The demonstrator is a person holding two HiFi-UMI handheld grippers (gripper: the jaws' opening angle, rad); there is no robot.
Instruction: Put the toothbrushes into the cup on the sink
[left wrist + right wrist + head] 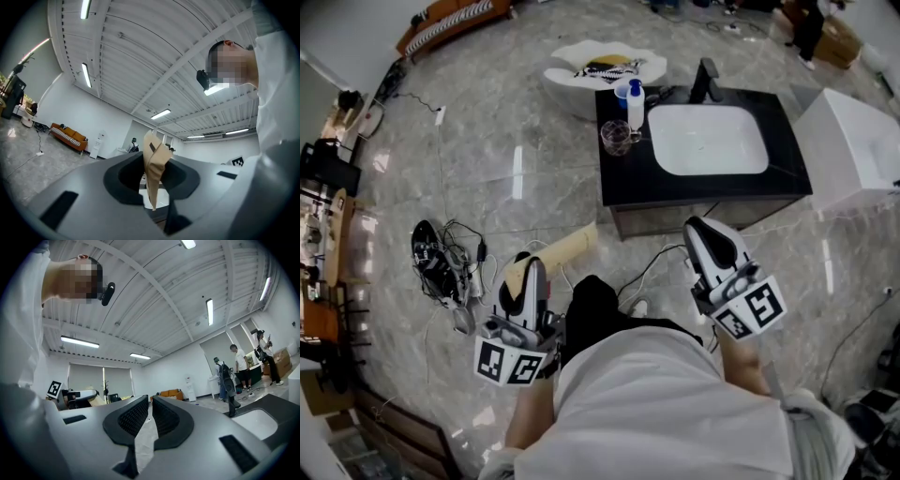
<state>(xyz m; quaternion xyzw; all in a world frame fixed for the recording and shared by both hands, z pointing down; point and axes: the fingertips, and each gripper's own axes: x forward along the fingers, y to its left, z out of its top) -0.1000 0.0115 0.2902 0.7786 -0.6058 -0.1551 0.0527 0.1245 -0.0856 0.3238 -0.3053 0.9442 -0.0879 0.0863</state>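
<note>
Head view alone shows the cup (616, 137) beside the sink (708, 141)

The light is bright and even indoor light. It comes from long ceiling strip lights (86, 75), which burn out to pure white in both gripper views. In the head view the polished floor (517, 173) throws back pale streaks of glare, and the white sink (708, 141) is nearly blown out against its dark table (623, 183). Shadows are soft and short. Both gripper views bend hard like a fisheye, with black rounded corners, so the straight ceiling beams (187, 63) curve. The head view also bulges at its edges. Focus is fair, with no motion blur.
</note>
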